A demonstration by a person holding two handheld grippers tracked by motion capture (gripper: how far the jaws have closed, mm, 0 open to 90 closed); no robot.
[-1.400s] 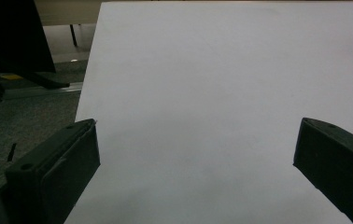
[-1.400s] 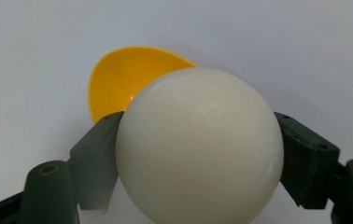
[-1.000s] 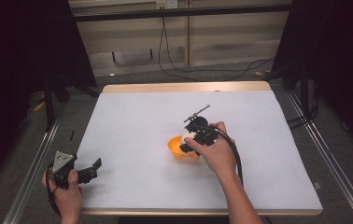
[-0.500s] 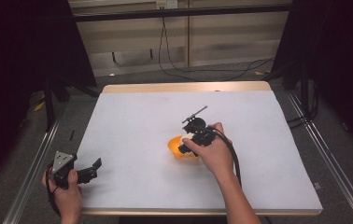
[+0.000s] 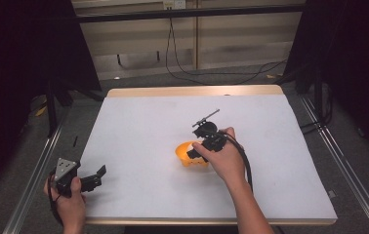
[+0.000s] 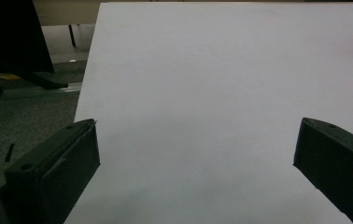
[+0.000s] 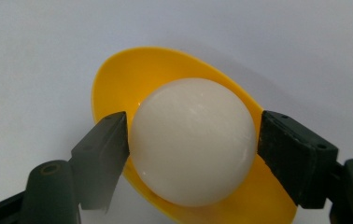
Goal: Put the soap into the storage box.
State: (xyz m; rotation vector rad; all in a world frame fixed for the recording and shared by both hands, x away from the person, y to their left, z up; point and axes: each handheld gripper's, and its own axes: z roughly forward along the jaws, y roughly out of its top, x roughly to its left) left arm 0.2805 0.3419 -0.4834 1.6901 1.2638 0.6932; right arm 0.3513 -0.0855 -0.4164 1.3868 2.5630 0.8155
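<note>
A white ball (image 7: pixel 191 144) sits in a yellow bowl (image 7: pixel 118 79) on the white table top. My right gripper (image 7: pixel 193 135) reaches down into the bowl, with one black jaw against each side of the ball. From above, the bowl (image 5: pixel 185 151) lies near the table's middle, partly under the right gripper (image 5: pixel 195 154) and the hand holding it. My left gripper (image 5: pixel 97 176) is held at the front left corner. Its jaws stand wide apart with nothing between them, pointing across the bare table top (image 6: pixel 212 93).
The white table top (image 5: pixel 148 122) has a wooden strip (image 5: pixel 192 91) along its far edge. Metal rails (image 5: pixel 36 170) run along both sides. Cables (image 5: pixel 182 63) lie on the floor beyond the far edge. A cable trails from the right gripper along the forearm.
The right hand and its gripper have shifted only slightly at the bowl. The left gripper has stayed in place.
</note>
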